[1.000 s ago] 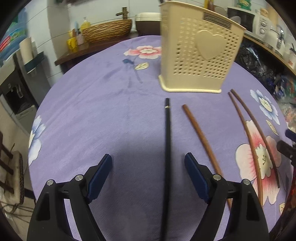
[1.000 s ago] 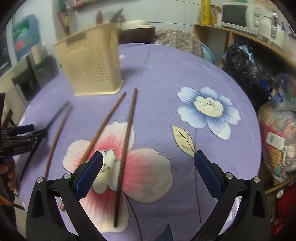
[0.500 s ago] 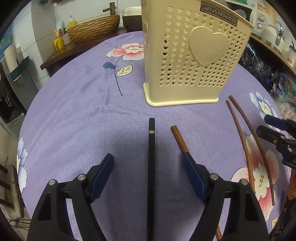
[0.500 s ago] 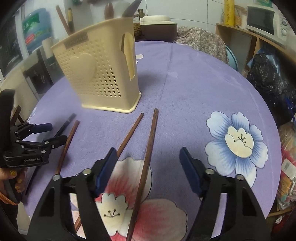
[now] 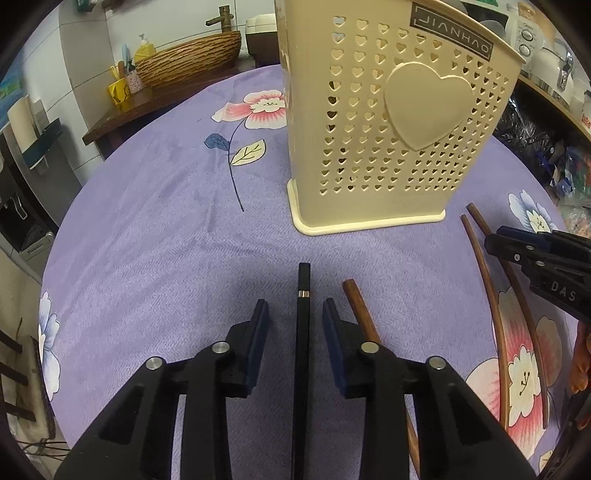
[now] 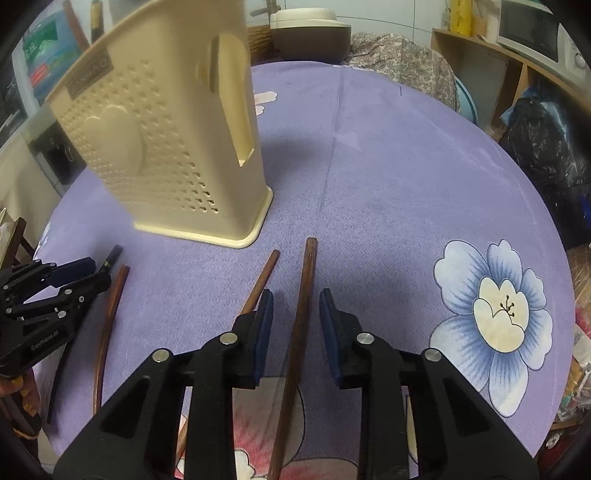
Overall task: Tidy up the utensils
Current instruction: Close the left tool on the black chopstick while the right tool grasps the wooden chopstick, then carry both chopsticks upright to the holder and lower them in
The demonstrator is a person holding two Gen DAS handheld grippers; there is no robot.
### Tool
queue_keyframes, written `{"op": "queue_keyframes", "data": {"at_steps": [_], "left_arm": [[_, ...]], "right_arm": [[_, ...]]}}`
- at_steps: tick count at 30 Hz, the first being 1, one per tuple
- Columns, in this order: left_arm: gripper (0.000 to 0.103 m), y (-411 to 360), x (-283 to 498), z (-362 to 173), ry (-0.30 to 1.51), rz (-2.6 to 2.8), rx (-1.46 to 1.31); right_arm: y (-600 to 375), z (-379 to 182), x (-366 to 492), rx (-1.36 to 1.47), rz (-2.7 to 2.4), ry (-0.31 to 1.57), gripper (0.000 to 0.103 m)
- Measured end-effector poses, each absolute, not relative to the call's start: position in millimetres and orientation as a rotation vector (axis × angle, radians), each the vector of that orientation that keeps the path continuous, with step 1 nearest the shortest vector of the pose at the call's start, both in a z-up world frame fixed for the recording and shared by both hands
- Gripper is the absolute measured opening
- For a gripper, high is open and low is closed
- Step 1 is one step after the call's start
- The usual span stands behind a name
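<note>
A cream perforated utensil holder (image 5: 388,147) stands upright on the purple flowered tablecloth (image 5: 166,240). Just in front of it lie a black chopstick (image 5: 303,280) and several brown ones. My left gripper (image 5: 295,308) straddles the black chopstick, and its jaws are closing with a small gap on each side. A brown chopstick (image 5: 356,302) lies just right of it. In the right wrist view my right gripper (image 6: 296,295) straddles a dark brown chopstick (image 6: 308,266), jaws closing, the pads not touching it. A thinner brown chopstick (image 6: 264,273) lies beside its left finger.
The round table's edge curves close on both sides. A woven basket (image 5: 188,59) and a rice cooker (image 6: 310,26) stand on a counter behind the table. Black bags (image 6: 546,155) and shelves with a microwave (image 6: 535,29) crowd the right side.
Both grippers moved forward along their chopsticks toward the holder, which looms larger. Both pairs of jaws narrowed from wide to close around a chopstick.
</note>
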State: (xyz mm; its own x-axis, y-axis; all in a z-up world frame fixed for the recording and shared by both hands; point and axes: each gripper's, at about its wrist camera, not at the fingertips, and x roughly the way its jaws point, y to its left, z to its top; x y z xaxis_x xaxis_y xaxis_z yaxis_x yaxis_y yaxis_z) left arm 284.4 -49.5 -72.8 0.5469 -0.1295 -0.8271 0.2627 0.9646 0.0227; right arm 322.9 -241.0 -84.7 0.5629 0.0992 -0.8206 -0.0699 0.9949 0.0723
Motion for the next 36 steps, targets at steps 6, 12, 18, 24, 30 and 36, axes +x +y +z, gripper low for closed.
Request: {"op": "queue_keyframes", "data": {"at_steps": [6, 12, 18, 24, 30, 36], "left_arm": [[0.013, -50.7, 290.5, -71.9, 0.962, -0.221, 0.149], [0.009, -51.9, 289.6, -72.0, 0.95, -0.218, 0.139], [0.009, -41.1, 285.5, -61.2, 0.918, -0.222, 0.092], [0.009, -30.0, 266.7, -27.4, 0.823, -0.259, 0.032], [0.009, -13.4, 237.8, 21.6, 0.707, -0.323, -0.042], [0.009, -3.6, 216.0, 63.4, 0.599, -0.351, -0.045]], "right_arm": [[-236.6, -85.9, 333.7, 0.019, 0.067, 0.968, 0.012], [-237.3, -86.2, 335.1, 0.013, 0.069, 0.959, 0.008], [-248.7, -70.6, 323.5, 0.097, 0.122, 0.908, 0.008], [-254.1, -34.9, 296.6, 0.132, 0.181, 0.813, 0.008], [-267.6, 20.0, 254.7, 0.139, 0.241, 0.685, 0.008], [-284.3, 66.4, 219.3, 0.134, 0.26, 0.576, 0.008]]}}
